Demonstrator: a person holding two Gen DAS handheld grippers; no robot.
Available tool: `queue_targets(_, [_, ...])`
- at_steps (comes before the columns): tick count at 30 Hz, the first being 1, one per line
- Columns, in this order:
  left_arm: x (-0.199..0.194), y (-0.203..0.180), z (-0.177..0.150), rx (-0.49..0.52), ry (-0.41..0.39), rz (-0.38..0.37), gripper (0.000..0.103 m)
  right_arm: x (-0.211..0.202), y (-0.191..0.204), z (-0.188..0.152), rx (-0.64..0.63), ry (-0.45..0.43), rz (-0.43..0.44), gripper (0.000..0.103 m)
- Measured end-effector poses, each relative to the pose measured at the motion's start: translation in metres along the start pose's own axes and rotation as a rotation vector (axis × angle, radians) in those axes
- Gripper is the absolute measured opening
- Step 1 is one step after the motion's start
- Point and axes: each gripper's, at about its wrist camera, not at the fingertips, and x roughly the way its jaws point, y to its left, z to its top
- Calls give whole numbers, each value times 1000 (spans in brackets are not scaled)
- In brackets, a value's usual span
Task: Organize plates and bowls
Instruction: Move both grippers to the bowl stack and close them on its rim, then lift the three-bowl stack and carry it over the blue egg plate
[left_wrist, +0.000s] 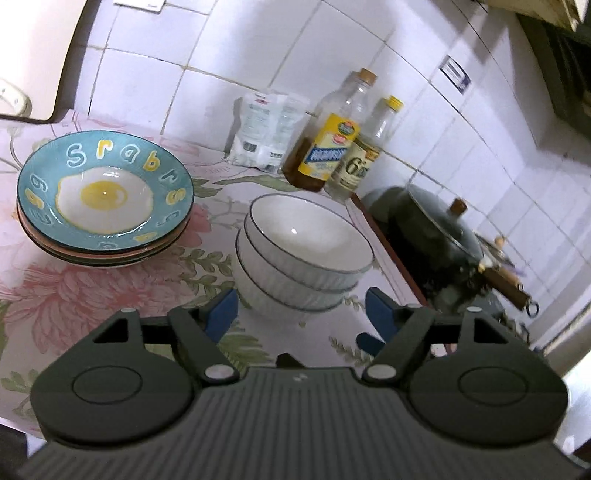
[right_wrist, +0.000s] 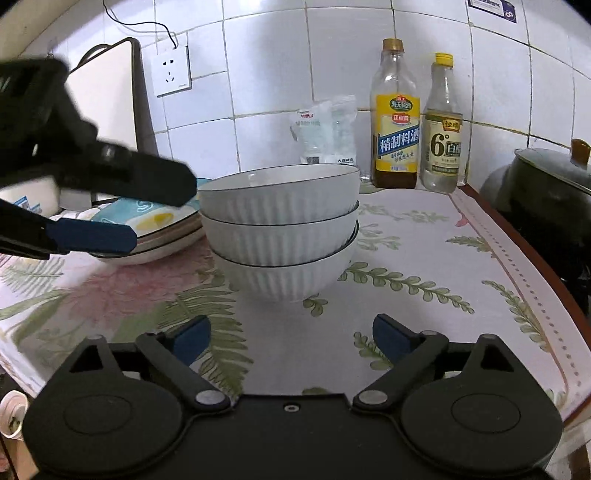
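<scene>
Both tools, left tool (left_wrist: 300, 317) and right tool (right_wrist: 291, 338), gape empty before three nested ribbed white bowls (right_wrist: 280, 229) beside glossy stacked plates (left_wrist: 105, 195) on the floral-clothed counter (right_wrist: 424, 266).

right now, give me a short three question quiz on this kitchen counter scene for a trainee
1. True or false: the stack of white ribbed ceramic bowls is three bowls high.
2. Which lies on top of the plate pile? A) a teal plate with a fried egg picture B) a plain black plate C) a clear glass lid
3. Fill in: the left gripper and the right gripper both have their jaws ____, with nothing between them.

Key
1. True.
2. A.
3. Open; both sets of blue pads stand apart, short of the bowls.
</scene>
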Motion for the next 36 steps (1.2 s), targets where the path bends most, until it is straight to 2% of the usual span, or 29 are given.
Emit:
queue_targets(3, [9,8,7,-75,-6,-7,81,12,1,2,-12,1,6,97])
queue_targets(7, [25,19,17,-159,34,-20,82,27,-1,8,-5,10,19,98])
queue_targets(13, [49,31,28,-214,134,-50,82,41,-8,18,24,28,61,99])
queue_targets(18, [66,36,33,-218,178,-19,80,54,-7,23,-5,43,82,101])
queue_targets(21, [72,37,35,-207,191,-8,76,58,-4,24,-26,35,92,101])
queue_targets(25, [81,44,38,-254,219,-35,65,62,-4,27,-41,31,107,102])
queue_targets(30, [84,44,41,-254,229,-35,63,66,-8,29,-50,30,130,103])
queue_targets(33, [84,44,42,-252,235,-13,55,67,-9,28,-55,20,136,103])
queue_targets(36, [86,43,42,-248,243,1,54,67,-10,26,-57,9,142,103])
